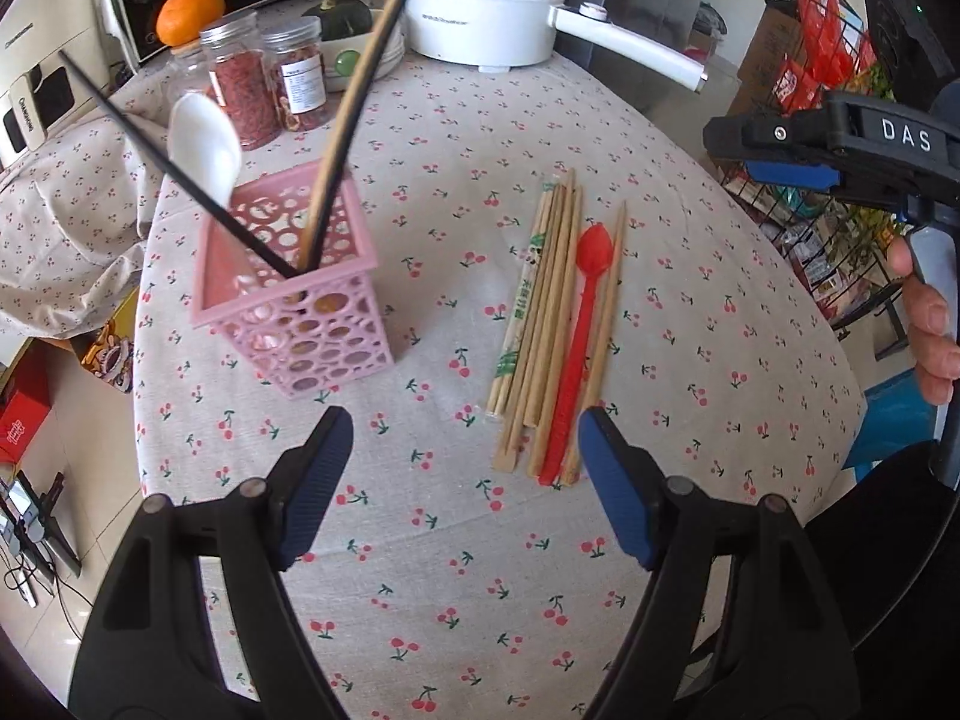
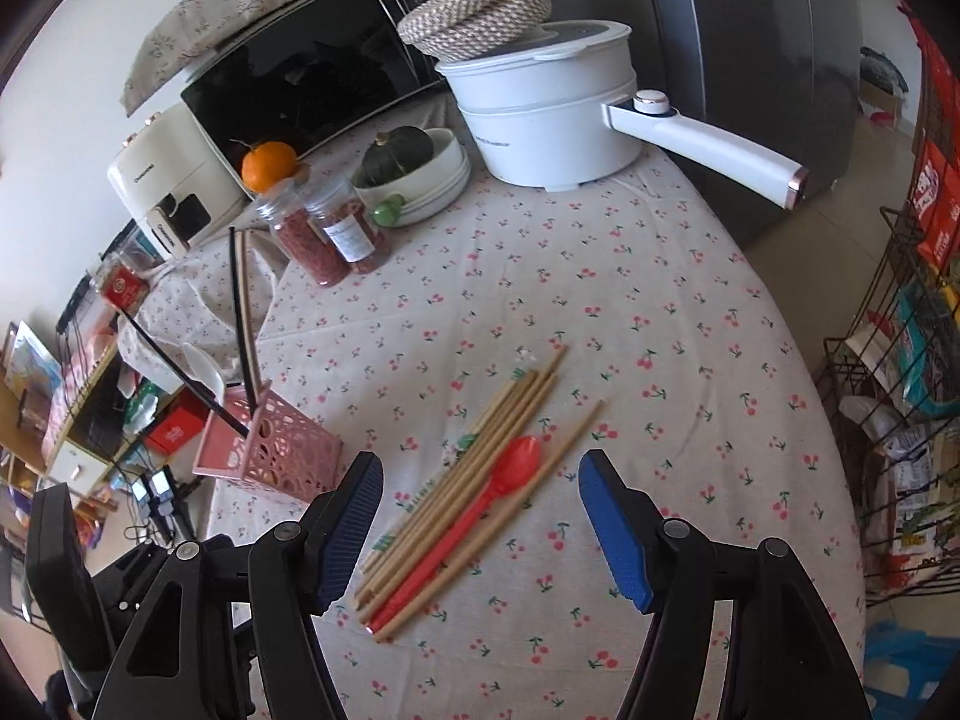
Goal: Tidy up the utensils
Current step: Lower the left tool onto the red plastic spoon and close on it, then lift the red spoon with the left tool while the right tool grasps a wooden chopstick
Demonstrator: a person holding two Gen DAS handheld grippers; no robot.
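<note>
A pink perforated holder [image 1: 288, 312] [image 2: 270, 450] stands on the cherry-print tablecloth [image 1: 456, 540]. It holds a white spoon [image 1: 204, 144], a black chopstick [image 1: 168, 162] and a dark and a wooden chopstick [image 1: 354, 108]. To its right lie several bamboo chopsticks [image 1: 540, 312] [image 2: 468, 480] with a red plastic spoon [image 1: 585, 312] [image 2: 480, 504] among them. My left gripper [image 1: 463, 426] hangs open above the cloth, between the holder and the near ends of the pile. My right gripper [image 2: 480, 462] is open above the pile, which shows between its fingers; nothing is gripped.
At the back of the table stand a white electric pot [image 1: 486, 6] [image 2: 552, 114] with a long handle, two spice jars [image 1: 264, 78] [image 2: 324, 234], a bowl with a squash [image 2: 414, 174] and an orange [image 2: 269, 165]. A wire rack [image 2: 900, 360] stands right of the table. A hand [image 1: 930, 330] holds the right gripper's handle.
</note>
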